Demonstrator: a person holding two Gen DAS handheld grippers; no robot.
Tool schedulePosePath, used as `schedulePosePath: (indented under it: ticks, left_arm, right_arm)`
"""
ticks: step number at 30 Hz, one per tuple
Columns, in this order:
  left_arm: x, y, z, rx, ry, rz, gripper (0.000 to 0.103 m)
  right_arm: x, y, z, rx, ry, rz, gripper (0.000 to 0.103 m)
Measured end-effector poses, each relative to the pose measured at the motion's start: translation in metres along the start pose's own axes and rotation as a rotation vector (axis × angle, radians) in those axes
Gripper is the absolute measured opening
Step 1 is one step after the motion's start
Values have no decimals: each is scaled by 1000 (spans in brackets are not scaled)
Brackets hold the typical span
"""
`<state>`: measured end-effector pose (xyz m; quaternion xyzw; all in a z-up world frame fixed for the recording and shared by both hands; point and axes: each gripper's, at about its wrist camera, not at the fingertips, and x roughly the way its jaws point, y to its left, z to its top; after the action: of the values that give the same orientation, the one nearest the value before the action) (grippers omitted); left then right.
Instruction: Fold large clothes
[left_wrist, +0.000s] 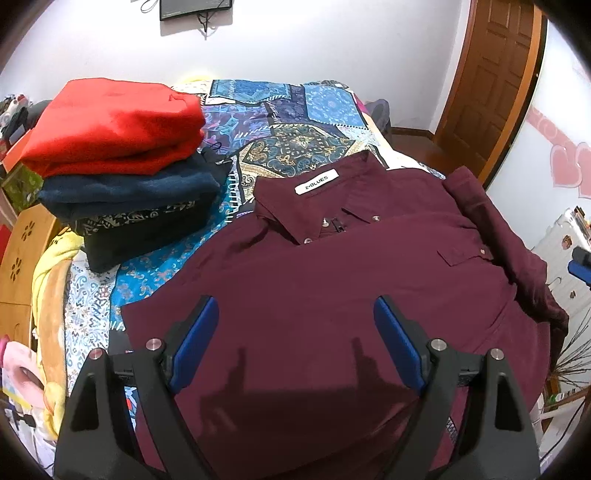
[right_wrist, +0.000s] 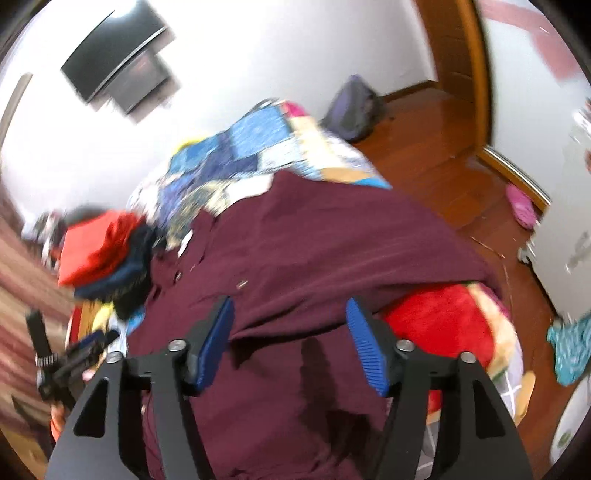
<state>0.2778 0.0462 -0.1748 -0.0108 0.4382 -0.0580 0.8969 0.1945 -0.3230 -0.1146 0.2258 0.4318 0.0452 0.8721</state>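
Spread front-up across the patterned bedspread (left_wrist: 295, 122): maroon shirt (left_wrist: 332, 288), collar toward the wall, beside a stack of folded clothes (left_wrist: 122, 158). Poised above it, left gripper (left_wrist: 295, 350) and right gripper (right_wrist: 291, 343), jaws apart, holding nothing. Folding apparently just starting; next, likely pinching a side edge or sleeve.

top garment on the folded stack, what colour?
Red sweater, clearest in the left wrist view.
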Motion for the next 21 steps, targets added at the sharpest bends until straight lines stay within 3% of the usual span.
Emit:
schedulePosePath:
  ticks: [10,19,21]
  left_arm:
    - [7,-12,7,-7,16,-24,86]
    - [15,-15,7,-12,30,-13,86]
    - [14,-15,7,-14,29,-14,86]
  right_arm:
    - [42,-79,0,345,61,-49,66]
    - [71,-101,16,414,74,-11,68]
    - [78,-101,24,395,91,-26,63]
